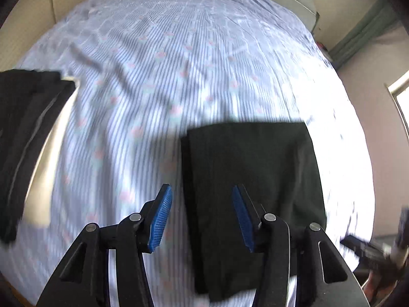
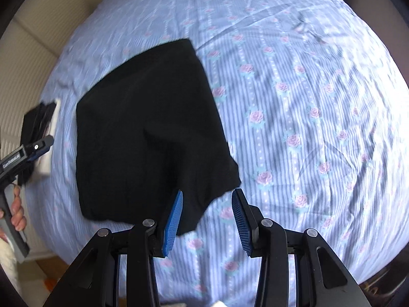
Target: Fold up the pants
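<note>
The black pants [image 2: 148,133] lie folded into a compact rectangle on the blue striped bed sheet [image 2: 306,102]. They also show in the left wrist view [image 1: 253,184]. My left gripper [image 1: 202,192] is open and empty, above the folded pants' left edge. My right gripper [image 2: 207,194] is open and empty, just above the pants' near right corner. In the right wrist view the left gripper [image 2: 38,148] shows at the far left, held in a hand.
A pile of dark clothes [image 1: 23,138] lies at the bed's left edge on a white item [image 1: 51,138]. A cream padded wall [image 2: 23,76] runs along the left. A window [image 1: 401,97] and a green curtain [image 1: 365,33] are at the right.
</note>
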`<state>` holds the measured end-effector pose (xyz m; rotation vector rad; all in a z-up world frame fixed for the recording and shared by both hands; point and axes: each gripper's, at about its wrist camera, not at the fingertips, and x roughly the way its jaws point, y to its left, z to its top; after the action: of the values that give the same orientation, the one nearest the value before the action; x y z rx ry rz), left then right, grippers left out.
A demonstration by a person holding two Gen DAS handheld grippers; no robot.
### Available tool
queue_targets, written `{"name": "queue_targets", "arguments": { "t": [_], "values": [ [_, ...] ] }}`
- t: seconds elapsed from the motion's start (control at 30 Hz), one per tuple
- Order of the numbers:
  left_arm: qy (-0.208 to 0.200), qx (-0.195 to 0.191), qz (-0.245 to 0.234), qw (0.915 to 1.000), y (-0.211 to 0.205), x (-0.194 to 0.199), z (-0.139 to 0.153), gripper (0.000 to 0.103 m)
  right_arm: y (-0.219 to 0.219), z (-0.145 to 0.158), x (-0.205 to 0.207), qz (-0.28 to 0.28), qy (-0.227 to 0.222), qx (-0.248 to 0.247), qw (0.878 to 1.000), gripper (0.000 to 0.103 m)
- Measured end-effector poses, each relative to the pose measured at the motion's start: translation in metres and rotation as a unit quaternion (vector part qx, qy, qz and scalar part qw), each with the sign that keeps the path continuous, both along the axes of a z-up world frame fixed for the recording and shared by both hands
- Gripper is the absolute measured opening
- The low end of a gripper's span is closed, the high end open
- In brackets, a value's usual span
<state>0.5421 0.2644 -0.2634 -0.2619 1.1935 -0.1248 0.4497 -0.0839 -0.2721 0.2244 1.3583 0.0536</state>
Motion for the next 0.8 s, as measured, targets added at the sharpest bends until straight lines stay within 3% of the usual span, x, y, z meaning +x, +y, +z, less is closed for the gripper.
{"name": "queue_targets", "arguments": {
  "t": [0.13, 0.27, 0.33, 0.43, 0.5, 0.57, 0.63, 0.67, 0.7, 0.8],
  "values": [
    [0.041, -0.006, 0.025, 0.9988, 0.002, 0.053, -0.032, 0.05, 0.013, 0.003, 0.021, -0.033, 0.0, 0.008, 0.999, 0.042],
    [0.079, -0.009, 0.027, 0.9964, -0.002, 0.074, -0.06, 0.05, 0.026, 0.005, 0.035, -0.04, -0.002, 0.012, 0.999, 0.042],
    [0.078, -0.008, 0.03, 0.9965, -0.005, 0.078, -0.06, 0.022, 0.031, 0.004, 0.039, -0.043, 0.0, 0.019, 0.999, 0.042],
    [0.047, 0.053, 0.016, 0.9974, -0.011, 0.077, -0.043, 0.016, 0.029, 0.001, 0.035, -0.056, 0.006, 0.02, 0.998, 0.042],
    [0.047, 0.11, -0.011, 0.9928, -0.019, 0.077, -0.042, 0.012, 0.024, -0.003, 0.03, -0.066, 0.016, 0.023, 0.997, 0.042],
    [0.044, 0.162, -0.046, 0.9847, -0.029, 0.075, -0.038, 0.021, 0.015, -0.01, 0.022, -0.08, 0.03, 0.027, 0.996, 0.042],
    [0.01, 0.209, -0.078, 0.9748, -0.043, 0.068, -0.02, 0.053, 0.009, -0.016, 0.013, -0.091, 0.042, 0.027, 0.995, 0.042],
    [-0.014, 0.223, -0.09, 0.9705, -0.052, 0.065, -0.009, 0.056, 0.004, -0.018, 0.007, -0.096, 0.042, 0.034, 0.994, 0.042],
    [-0.036, 0.221, -0.107, 0.9688, -0.06, 0.063, 0.003, 0.056, -0.002, -0.019, 0.002, -0.102, 0.04, 0.042, 0.993, 0.042],
    [-0.059, 0.158, -0.183, 0.9685, -0.096, 0.073, 0.027, 0.056, -0.022, -0.024, -0.014, -0.12, 0.035, 0.055, 0.991, 0.042]
  ]
}}
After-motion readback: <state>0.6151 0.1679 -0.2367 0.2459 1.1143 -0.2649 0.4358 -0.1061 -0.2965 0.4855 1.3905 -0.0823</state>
